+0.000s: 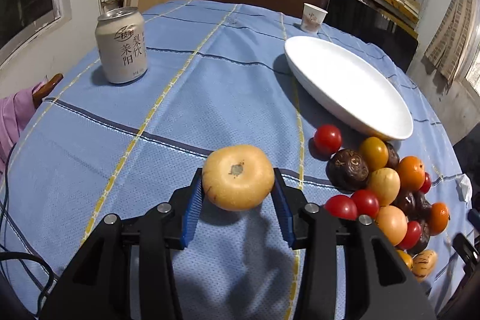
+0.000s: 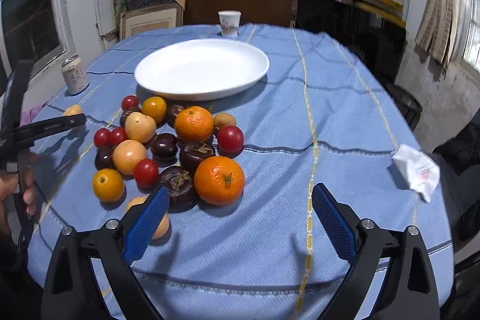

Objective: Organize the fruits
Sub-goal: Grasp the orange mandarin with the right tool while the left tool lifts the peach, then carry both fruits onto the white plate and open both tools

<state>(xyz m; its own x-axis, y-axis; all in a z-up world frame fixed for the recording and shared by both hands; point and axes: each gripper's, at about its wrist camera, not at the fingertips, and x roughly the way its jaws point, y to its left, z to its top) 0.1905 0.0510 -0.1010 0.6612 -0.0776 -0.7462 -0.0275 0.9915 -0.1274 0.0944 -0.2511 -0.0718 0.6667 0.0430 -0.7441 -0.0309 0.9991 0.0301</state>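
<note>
Gripped between the blue pads of the left gripper (image 1: 238,191) is a pale yellow round fruit (image 1: 238,177), its dimpled end facing the camera; the jaws are pinched against its left and right sides and it hangs just above the blue checked tablecloth (image 1: 180,110), casting a shadow below. Right of it lies the heap of fruit (image 1: 384,185): red cherry tomatoes, yellow and orange ones, dark brown wrinkled fruits and small oranges, packed touching one another. Beyond the heap, at its far edge, sits a white oval plate (image 1: 348,86) with nothing on it. A drink can (image 1: 121,45) stands upright at the far left of the table, and a paper cup (image 1: 312,17) stands at the far edge behind the plate. From the other side, the right gripper (image 2: 240,215) hovers with its jaws spread wide and nothing between them, just near of a large orange (image 2: 219,180) and a dark fruit (image 2: 178,185) at the near edge of the heap. A crumpled white paper (image 2: 415,170) lies well apart to the right on the cloth. Fingers (image 2: 28,194) of a person's hand show at the left edge.
</note>
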